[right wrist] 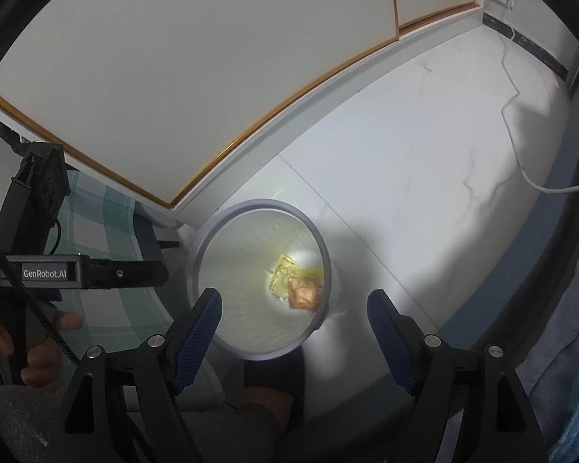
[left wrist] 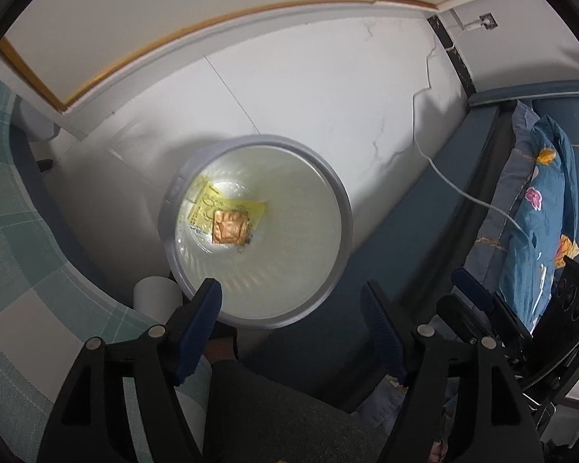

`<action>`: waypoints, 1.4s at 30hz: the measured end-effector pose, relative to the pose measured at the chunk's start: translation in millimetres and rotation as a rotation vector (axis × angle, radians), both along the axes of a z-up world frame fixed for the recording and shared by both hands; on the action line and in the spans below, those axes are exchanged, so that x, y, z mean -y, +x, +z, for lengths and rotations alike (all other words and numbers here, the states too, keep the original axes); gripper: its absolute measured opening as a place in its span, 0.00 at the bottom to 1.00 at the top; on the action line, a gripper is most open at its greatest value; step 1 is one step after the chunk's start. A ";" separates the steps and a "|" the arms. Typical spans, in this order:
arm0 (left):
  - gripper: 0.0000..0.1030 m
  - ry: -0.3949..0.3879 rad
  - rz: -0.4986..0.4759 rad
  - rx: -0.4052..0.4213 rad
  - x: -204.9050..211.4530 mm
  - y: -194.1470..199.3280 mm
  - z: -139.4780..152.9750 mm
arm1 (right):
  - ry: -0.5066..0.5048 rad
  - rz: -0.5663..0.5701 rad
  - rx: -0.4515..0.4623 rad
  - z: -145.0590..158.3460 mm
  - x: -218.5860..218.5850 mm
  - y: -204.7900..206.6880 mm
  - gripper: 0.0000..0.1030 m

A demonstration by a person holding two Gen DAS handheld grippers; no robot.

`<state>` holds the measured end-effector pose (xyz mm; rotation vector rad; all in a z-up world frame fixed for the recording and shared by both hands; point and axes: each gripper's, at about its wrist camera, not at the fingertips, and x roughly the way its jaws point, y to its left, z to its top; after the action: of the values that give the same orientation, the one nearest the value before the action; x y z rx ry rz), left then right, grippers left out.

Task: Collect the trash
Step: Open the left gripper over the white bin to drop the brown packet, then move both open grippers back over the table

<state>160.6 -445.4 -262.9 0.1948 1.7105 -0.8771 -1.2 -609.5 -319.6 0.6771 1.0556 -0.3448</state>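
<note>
While both the left claw [left wrist: 291,301] and right claw [right wrist: 295,308] hang open and empty above the bin [left wrist: 339,208], an orange wrapper [left wrist: 229,227] lies on a yellow packet [left wrist: 204,202] inside.

Bin [left wrist: 339,208] on floor [left wrist: 308,96]; two wrappers [left wrist: 229,225] in bin, one atop other; bed [left wrist: 15,208] left, pillow [left wrist: 540,200] right.

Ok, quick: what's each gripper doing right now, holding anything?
Left gripper: open, nothing between its fingers, above the round grey bin.
Right gripper: open, empty too, over the same bin.
</note>
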 end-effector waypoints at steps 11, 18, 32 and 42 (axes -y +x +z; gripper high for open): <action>0.69 -0.091 0.167 0.312 -51.9 9.6 74.1 | -0.015 -0.009 0.082 32.5 -5.4 2.1 0.76; 0.69 -0.126 0.293 0.491 -104.8 7.1 132.0 | -0.076 0.026 0.209 86.8 -26.3 7.6 0.76; 0.69 -0.255 0.482 0.721 -206.0 -8.4 210.9 | -0.179 0.187 0.476 213.9 -112.0 14.3 0.79; 0.69 -0.254 0.658 0.839 -297.2 -19.2 239.9 | -0.211 0.329 0.624 259.8 -201.4 29.1 0.83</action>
<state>141.3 -148.3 -23.0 -0.1589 0.7772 -0.4051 27.9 -408.2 -59.8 0.3697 0.5075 0.0479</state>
